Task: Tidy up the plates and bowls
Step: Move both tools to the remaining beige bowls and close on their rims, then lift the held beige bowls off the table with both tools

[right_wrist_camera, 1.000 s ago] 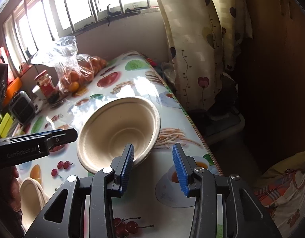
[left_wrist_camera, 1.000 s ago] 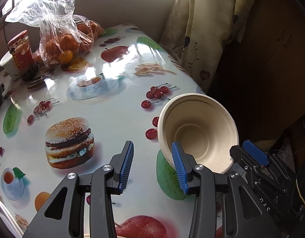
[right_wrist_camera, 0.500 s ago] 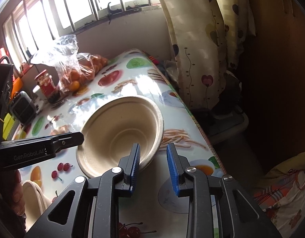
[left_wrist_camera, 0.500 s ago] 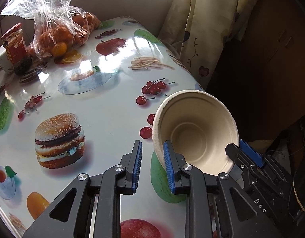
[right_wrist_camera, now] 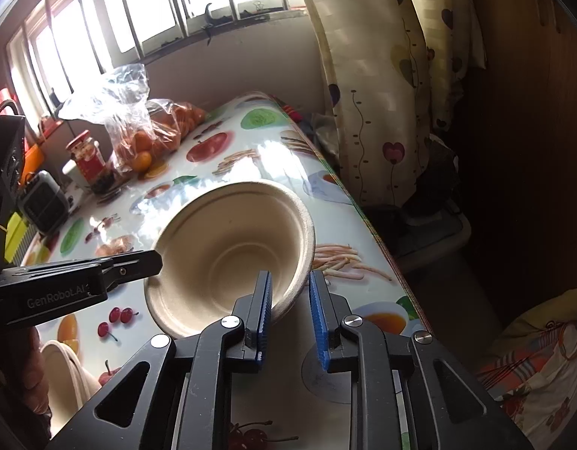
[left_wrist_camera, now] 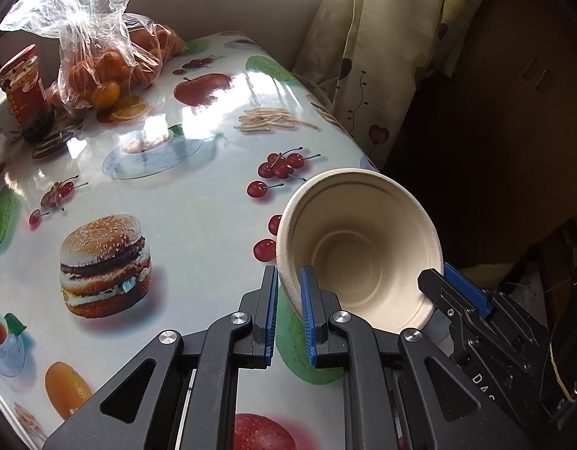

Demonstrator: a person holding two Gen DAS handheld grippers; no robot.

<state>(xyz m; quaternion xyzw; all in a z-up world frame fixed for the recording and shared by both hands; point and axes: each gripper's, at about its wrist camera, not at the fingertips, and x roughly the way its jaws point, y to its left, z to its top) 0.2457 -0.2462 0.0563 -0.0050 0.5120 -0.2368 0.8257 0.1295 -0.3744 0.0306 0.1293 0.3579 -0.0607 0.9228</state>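
i'm holding the bowl (left_wrist_camera: pixel 357 253) up off the surface (left_wrist_camera: pixel 183 217) between both tools, near the surface's right edge. my left tool (left_wrist_camera: pixel 288 311) is pinching the bowl's near-left rim, one blue pad outside the wall and one inside. my right tool (right_wrist_camera: pixel 290 311) is straddling the opposite rim, one pad inside and one outside, but a gap is showing by the outer pad, so i'm judging it not yet clamped.

to do this well i'm keeping the left pinch firm without crushing the thin pulp wall, and closing the right tool squarely on the rim before letting either side go.

the bowl is tilting, its mouth facing back toward my cameras and somewhat upward, its base pointing away. being round, it has no long axis; its centre line is slanting.
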